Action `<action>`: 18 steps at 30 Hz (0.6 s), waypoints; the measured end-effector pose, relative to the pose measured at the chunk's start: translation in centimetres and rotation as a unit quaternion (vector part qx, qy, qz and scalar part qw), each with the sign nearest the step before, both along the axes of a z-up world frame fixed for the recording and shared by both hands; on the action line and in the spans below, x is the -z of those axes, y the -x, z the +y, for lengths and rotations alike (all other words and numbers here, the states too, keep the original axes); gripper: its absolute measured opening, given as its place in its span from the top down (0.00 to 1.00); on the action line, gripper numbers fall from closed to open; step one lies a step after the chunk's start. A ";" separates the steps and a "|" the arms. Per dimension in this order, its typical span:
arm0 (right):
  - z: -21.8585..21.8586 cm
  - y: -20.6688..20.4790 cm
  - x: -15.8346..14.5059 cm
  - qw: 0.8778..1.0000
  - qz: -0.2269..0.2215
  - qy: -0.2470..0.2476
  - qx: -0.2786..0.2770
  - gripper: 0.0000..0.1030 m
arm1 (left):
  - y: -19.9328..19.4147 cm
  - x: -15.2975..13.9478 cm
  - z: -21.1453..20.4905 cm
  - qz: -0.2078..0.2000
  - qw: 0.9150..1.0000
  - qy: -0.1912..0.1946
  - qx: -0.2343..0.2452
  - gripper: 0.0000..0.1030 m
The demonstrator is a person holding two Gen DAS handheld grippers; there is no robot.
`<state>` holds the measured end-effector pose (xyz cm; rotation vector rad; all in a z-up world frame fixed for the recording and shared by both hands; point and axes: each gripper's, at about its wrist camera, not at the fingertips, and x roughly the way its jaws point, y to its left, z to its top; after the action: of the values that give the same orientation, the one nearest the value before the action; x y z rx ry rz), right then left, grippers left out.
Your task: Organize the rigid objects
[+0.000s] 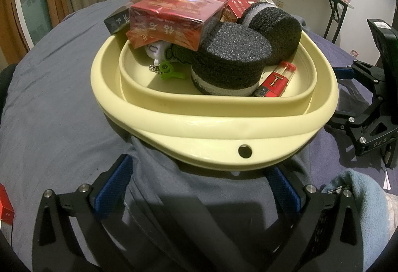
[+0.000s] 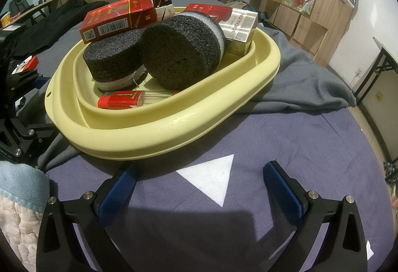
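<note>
A: Where is the basin sitting?

B: The cream basin (image 1: 199, 122) rests on a bed with a grey sheet (image 1: 49, 97) and a purple cover (image 2: 248, 147), part of it over a bunched grey cloth (image 2: 311, 82). It is just ahead of both pairs of fingers.

A: What lies inside?

B: Two black foam cylinders: one upright (image 1: 231, 60), the other tipped on its side (image 1: 276, 28) behind it. A red lighter (image 1: 273, 82) lies flat on the basin floor beside the upright one. Red boxes are stacked at the back; the large red box (image 1: 174, 18) lies on top of the heap, and a silver-and-red pack (image 2: 238, 25) leans against the far wall. A green clip (image 1: 169, 73) lies under the boxes.

A: And the left gripper (image 1: 199, 185)?

B: Its blue fingers (image 1: 114, 187) are spread wide, holding nothing. The near rim of the basin, with its small hole, lies between and just beyond the tips. I cannot tell whether they touch it.

A: The right gripper (image 2: 201, 180)?

B: Also spread and empty. Its fingers (image 2: 283, 190) hover over the purple cover with a white triangle (image 2: 211, 177) between them, the left tip near the basin's rim but apart from it.
</note>
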<state>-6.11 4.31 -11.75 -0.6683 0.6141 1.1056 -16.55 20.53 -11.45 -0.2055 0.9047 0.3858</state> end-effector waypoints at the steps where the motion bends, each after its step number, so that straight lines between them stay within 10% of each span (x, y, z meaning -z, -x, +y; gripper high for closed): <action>1: 0.0 0.0 0.0 1.000 0.000 0.000 0.000 0.00 | 0.0 0.0 0.0 0.000 1.000 0.000 0.000 0.00; 18: 0.0 0.1 0.0 1.000 0.000 0.000 0.000 0.00 | 0.0 0.0 0.0 0.000 1.000 0.000 0.000 0.00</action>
<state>-6.16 4.29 -11.73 -0.6687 0.6138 1.1057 -16.55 20.53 -11.47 -0.2056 0.9047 0.3858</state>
